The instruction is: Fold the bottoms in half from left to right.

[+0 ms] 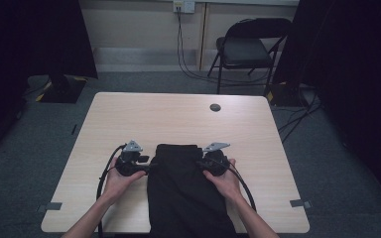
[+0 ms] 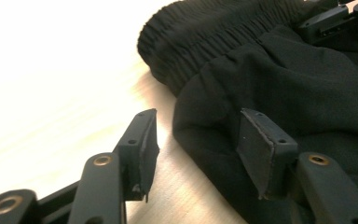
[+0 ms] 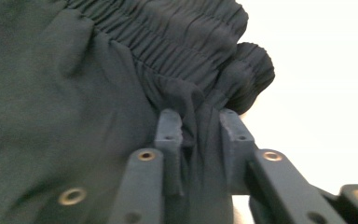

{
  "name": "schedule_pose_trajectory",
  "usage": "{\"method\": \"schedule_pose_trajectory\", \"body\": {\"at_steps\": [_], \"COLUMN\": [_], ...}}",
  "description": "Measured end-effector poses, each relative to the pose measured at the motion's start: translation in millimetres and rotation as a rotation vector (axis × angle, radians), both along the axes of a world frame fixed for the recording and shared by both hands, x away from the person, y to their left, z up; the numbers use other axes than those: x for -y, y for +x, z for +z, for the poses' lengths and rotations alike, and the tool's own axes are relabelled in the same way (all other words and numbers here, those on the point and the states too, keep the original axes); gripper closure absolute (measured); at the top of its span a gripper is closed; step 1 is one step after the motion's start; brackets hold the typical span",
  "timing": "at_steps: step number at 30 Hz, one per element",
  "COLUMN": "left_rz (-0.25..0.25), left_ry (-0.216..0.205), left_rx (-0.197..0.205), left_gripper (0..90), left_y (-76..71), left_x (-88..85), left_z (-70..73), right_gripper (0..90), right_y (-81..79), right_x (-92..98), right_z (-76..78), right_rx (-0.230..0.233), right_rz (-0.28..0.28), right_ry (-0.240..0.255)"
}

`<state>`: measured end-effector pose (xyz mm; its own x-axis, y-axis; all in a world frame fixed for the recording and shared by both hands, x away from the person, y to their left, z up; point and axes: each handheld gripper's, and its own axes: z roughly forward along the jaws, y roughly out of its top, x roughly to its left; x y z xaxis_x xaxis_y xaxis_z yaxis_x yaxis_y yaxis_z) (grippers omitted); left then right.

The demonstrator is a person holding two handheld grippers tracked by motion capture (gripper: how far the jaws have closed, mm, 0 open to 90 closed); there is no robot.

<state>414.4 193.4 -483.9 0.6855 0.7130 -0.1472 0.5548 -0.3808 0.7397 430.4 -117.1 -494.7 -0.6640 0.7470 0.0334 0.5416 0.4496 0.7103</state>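
A black garment [image 1: 183, 193] with a gathered elastic waistband [image 2: 205, 32] lies on the pale wooden table [image 1: 178, 119], its lower part hanging over the near edge. My left gripper [image 1: 149, 167] sits at the garment's left side just below the waistband. It is open [image 2: 198, 121], one jaw over bare wood and the other over the cloth [image 2: 284, 74], neither pad pressing. At the garment's right side my right gripper [image 1: 201, 166] is shut [image 3: 199, 116] on a bunched fold of the fabric [image 3: 60, 93] under the waistband [image 3: 168, 28].
A round cable hole [image 1: 215, 107] sits in the table's far half. Grey tape marks [image 1: 53, 206] [image 1: 300, 203] lie near the front corners. Beyond the table stand a folding chair [image 1: 248, 49] and floor cables [image 1: 193, 69].
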Motion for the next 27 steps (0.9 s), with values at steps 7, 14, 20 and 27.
{"method": "schedule_pose_trajectory", "body": {"at_steps": [7, 14, 20, 27], "left_rz": [-0.030, -0.024, -0.047, -0.027], "left_ry": [0.049, 0.061, 0.024, -0.063], "left_rx": [-0.028, -0.023, -0.070, -0.012], "left_gripper": [44.9, 55.5, 77.9, 82.0], "left_y": [0.7, -2.6, -3.8, -6.3], "left_x": [10.5, 13.1, 11.1, 8.0], "left_z": [-9.6, -9.7, -9.0, 12.3], "right_gripper": [79.5, 79.6, 80.1, 82.3], "right_y": [-7.0, -15.9, -17.7, -18.5], "right_x": [-4.0, -4.7, -1.8, 3.5], "right_z": [-0.2, -2.5, -2.4, 11.2], "right_rx": [-0.007, -0.012, -0.018, 0.001], "right_rz": [0.033, 0.045, 0.036, 0.027], "right_ry": [0.009, 0.045, 0.066, 0.145]}}
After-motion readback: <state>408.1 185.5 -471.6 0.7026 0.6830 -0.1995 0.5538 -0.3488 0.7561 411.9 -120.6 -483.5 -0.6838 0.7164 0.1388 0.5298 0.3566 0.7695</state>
